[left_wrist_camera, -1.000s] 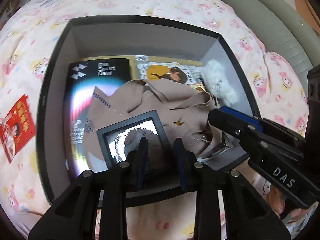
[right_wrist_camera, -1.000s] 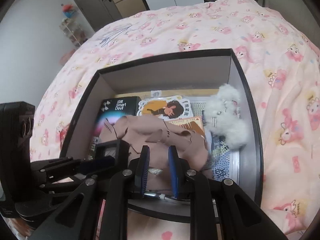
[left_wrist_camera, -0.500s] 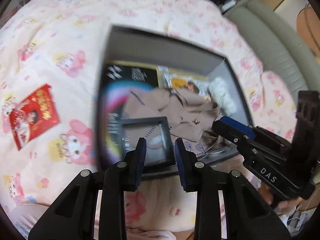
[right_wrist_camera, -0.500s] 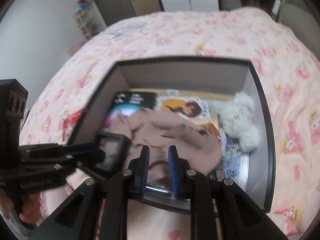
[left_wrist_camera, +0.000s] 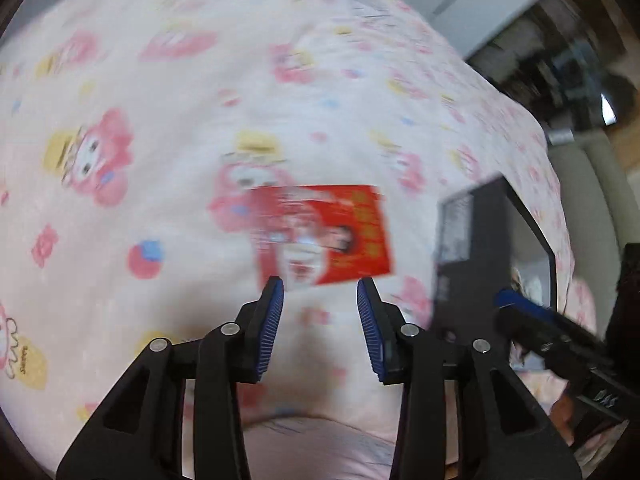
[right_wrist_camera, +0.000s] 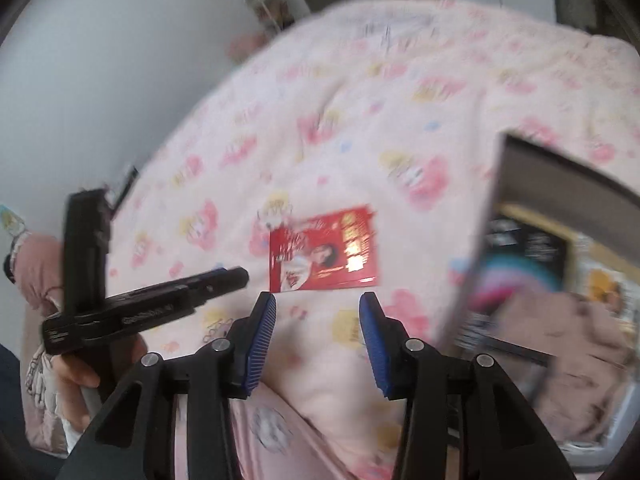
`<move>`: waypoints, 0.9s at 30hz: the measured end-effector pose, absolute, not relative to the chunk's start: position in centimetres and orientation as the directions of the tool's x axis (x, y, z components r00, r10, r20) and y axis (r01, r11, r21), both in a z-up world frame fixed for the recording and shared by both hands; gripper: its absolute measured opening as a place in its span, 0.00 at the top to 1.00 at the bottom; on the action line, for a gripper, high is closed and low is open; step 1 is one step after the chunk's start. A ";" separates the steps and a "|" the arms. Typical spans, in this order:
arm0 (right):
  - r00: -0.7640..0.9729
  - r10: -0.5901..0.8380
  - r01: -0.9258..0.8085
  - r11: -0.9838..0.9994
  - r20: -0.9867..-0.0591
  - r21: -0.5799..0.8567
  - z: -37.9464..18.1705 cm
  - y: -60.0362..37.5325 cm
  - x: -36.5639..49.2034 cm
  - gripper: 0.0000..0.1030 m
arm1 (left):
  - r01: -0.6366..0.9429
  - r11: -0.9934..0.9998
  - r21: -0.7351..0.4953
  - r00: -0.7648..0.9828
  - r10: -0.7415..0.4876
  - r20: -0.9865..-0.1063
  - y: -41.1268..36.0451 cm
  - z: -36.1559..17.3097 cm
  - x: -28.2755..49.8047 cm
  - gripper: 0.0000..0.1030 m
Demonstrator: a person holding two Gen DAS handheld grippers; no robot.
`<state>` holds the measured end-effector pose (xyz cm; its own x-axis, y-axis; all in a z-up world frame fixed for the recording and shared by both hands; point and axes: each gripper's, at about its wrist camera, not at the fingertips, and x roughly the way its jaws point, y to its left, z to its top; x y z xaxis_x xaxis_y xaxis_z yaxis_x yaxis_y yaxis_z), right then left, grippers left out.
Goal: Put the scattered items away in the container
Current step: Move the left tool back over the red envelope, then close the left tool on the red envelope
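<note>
Okay, both my grippers are wide apart at the jaws and carrying nothing. My left gripper (left_wrist_camera: 320,326) hangs over the pink cartoon-print bedspread (left_wrist_camera: 168,128), and just past its blue fingertips (left_wrist_camera: 274,314) lies the red card (left_wrist_camera: 328,232), flat on the bed, with a printed face on it; the frame is blurred, so I can't read any text. My right gripper (right_wrist_camera: 318,334) points at the same red card (right_wrist_camera: 324,250) from the other side, its pads also just short of the card's near edge. Off to the right sits the dark box (right_wrist_camera: 560,176), apart from the card. Inside it I can make out a black book with a rainbow sheen (right_wrist_camera: 520,264) and a brownish cloth (right_wrist_camera: 576,336). From the left wrist camera, only the box's corner (left_wrist_camera: 496,240) shows, beside the right gripper's arm.
</note>
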<state>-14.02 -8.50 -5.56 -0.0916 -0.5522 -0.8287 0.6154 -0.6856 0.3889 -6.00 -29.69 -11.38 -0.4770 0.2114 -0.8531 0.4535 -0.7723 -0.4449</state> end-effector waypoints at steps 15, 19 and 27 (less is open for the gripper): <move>-0.177 -0.321 0.336 -0.908 -0.931 0.249 -16.1 -13.7 -21.3 0.58 | 0.435 -0.732 -0.524 -0.435 0.339 -0.834 -33.4 -18.9 -10.8 0.61; -0.146 -0.339 0.332 -0.902 -0.929 0.277 -17.2 -14.0 -21.3 0.58 | 0.435 -0.726 -0.532 -0.434 0.349 -0.831 -33.7 -19.1 -11.4 0.61; -0.047 -0.407 0.454 -0.822 -0.912 0.343 -16.3 -15.2 -18.7 0.55 | 0.421 -0.738 -0.527 -0.412 0.362 -0.836 -33.7 -19.4 -11.8 0.55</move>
<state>-18.73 -15.24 -16.34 -0.0471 -0.4070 -0.9122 0.4536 -0.8224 0.3435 -11.81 -33.68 -19.38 -0.4122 0.3620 -0.8361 0.4206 -0.7385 -0.5270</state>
